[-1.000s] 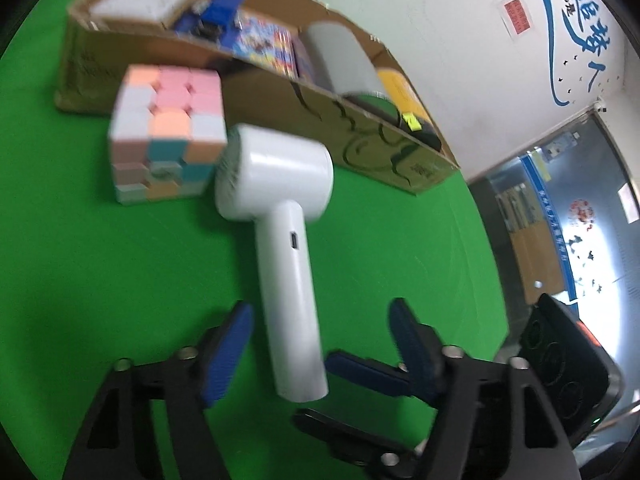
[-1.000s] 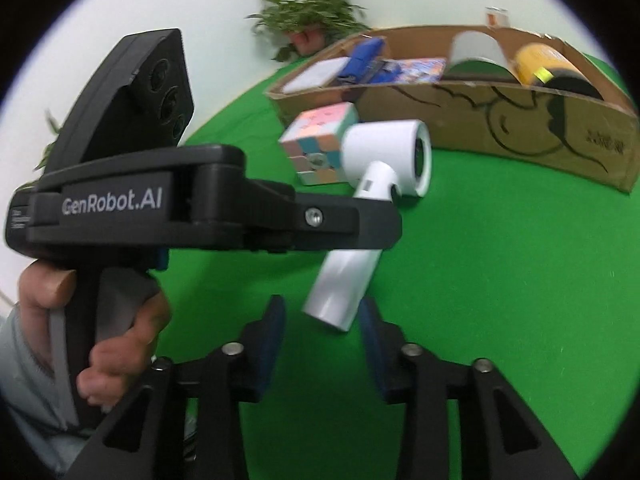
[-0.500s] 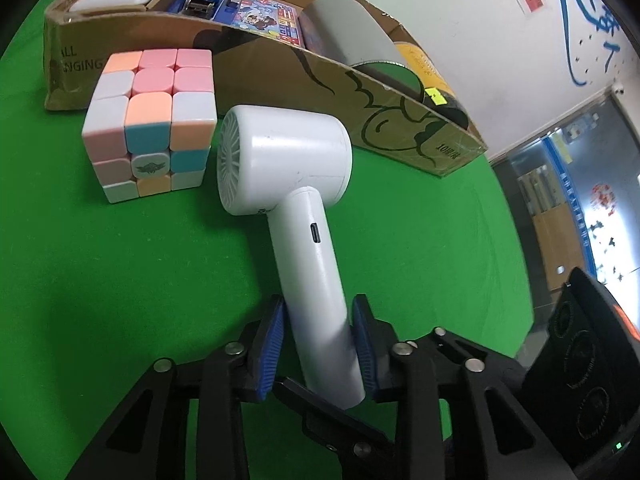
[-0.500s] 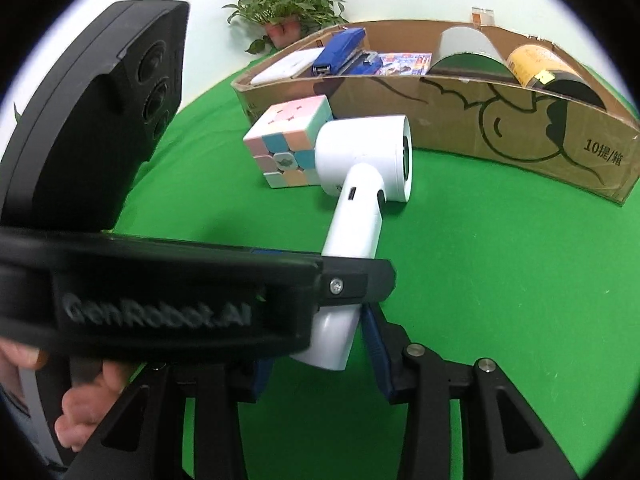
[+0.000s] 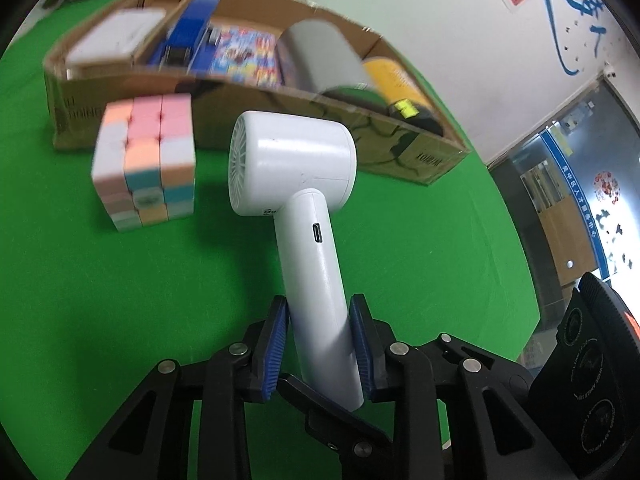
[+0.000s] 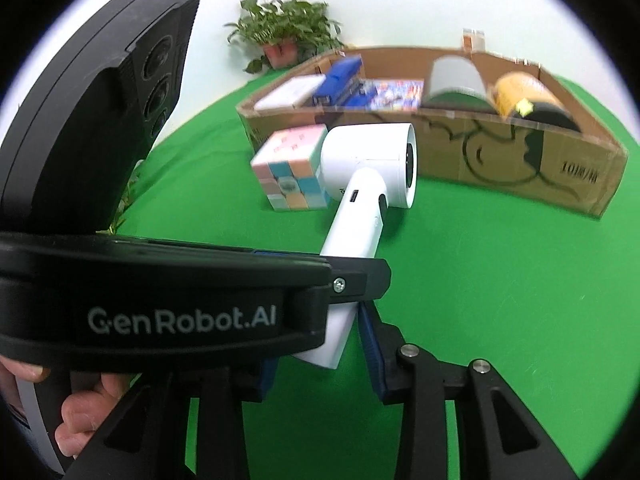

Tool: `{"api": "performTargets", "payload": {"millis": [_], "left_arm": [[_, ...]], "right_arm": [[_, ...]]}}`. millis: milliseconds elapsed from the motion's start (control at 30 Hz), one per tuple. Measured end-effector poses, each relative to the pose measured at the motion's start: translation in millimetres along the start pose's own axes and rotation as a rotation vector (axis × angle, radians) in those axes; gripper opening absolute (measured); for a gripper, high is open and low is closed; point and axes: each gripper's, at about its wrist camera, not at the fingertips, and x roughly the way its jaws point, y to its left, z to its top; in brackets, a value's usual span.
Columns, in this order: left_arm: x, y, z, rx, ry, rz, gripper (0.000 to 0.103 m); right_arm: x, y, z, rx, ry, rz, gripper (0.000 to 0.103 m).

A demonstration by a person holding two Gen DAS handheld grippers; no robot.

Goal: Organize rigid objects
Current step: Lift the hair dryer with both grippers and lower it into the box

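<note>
A white handheld fan [image 5: 296,168] with a long handle is raised off the green cloth, its head next to a pastel puzzle cube [image 5: 146,164]. My left gripper [image 5: 320,340] is shut on the fan's handle near its end. In the right wrist view the fan [image 6: 368,160] and cube [image 6: 292,168] show ahead, and the left gripper's body crosses the lower left, hiding the handle's end. My right gripper [image 6: 320,354] stands open below that end, holding nothing.
A long cardboard box [image 5: 416,156] lies behind the fan, holding a white box, a blue stapler [image 5: 184,40], a colourful booklet, a grey roll [image 5: 324,56] and a yellow can [image 5: 396,84]. A potted plant [image 6: 284,36] stands at the back left.
My left gripper closed on the fan's handle and lifted it, tilting the head up. The right gripper stayed below the handle's end.
</note>
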Motion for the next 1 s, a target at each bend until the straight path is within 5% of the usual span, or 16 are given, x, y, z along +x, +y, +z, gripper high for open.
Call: {"api": "performTargets", "payload": {"millis": [600, 1000], "left_arm": [[-68.4, -38.9, 53.5, 0.122, -0.158, 0.030, 0.028], [-69.1, -27.3, 138.0, 0.125, -0.164, 0.024, 0.028]], "right_arm": [[-33.0, 15.3, 54.5, -0.093, -0.170, -0.056, 0.035], [-11.2, -4.3, 121.6, -0.044, -0.172, -0.030, 0.035]]}}
